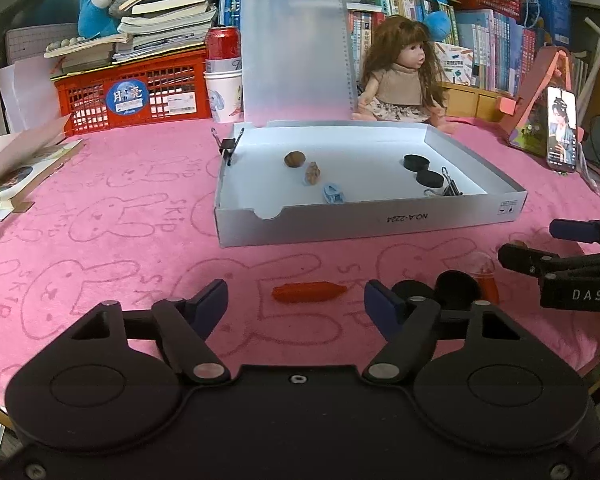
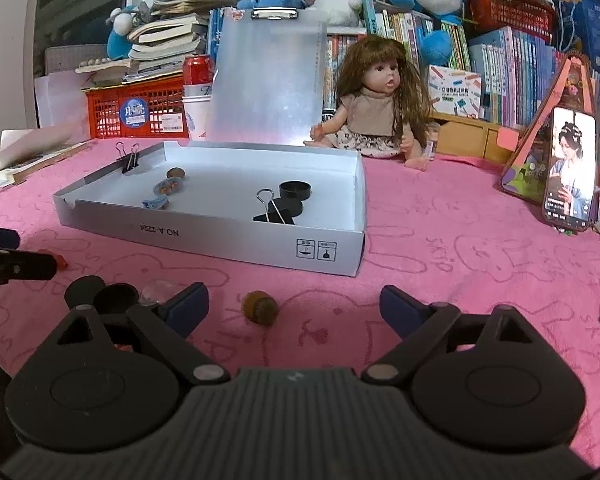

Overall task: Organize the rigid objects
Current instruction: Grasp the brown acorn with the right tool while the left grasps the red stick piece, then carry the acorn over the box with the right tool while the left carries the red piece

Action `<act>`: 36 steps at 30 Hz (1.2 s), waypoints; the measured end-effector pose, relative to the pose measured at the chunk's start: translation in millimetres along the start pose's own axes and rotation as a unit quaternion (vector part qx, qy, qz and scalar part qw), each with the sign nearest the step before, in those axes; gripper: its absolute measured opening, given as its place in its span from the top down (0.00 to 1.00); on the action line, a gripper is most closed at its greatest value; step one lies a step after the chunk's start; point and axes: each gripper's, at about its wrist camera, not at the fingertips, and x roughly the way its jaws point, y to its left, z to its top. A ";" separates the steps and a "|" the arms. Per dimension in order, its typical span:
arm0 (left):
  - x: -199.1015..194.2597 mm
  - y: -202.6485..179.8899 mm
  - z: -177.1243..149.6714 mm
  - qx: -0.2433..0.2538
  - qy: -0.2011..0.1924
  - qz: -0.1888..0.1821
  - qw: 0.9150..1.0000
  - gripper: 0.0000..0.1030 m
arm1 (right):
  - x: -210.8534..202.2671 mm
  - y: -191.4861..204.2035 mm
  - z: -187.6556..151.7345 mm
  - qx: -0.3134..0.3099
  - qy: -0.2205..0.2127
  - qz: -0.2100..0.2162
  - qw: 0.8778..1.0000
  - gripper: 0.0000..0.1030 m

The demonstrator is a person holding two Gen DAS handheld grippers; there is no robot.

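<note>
Left wrist view shows the left gripper spread wide and empty around a red carrot-shaped piece at lower centre, below the white box, while the right gripper gapes empty around a brown nut.

binder clips: 2 | walnuts: maybe 3 | black caps: 4
</note>
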 end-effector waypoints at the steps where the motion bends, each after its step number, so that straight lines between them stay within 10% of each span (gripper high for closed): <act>1: 1.0 -0.7 0.6 -0.001 -0.001 0.000 1.000 0.31 | -0.3 1.2 -0.1 -0.003 -0.001 0.001 1.000 0.09; 12: 12.1 -7.7 -2.9 -0.028 0.000 0.013 1.000 0.58 | 0.3 8.9 -3.6 -0.012 0.001 0.014 1.000 0.33; 20: 9.1 -15.1 -7.1 -0.011 -0.007 0.023 1.000 0.59 | -2.1 14.7 -4.2 -0.006 0.004 0.026 1.000 0.73; 36: -3.1 -20.4 4.3 0.001 -0.014 0.010 1.000 0.59 | -8.8 16.7 6.7 0.007 0.000 0.026 1.000 0.76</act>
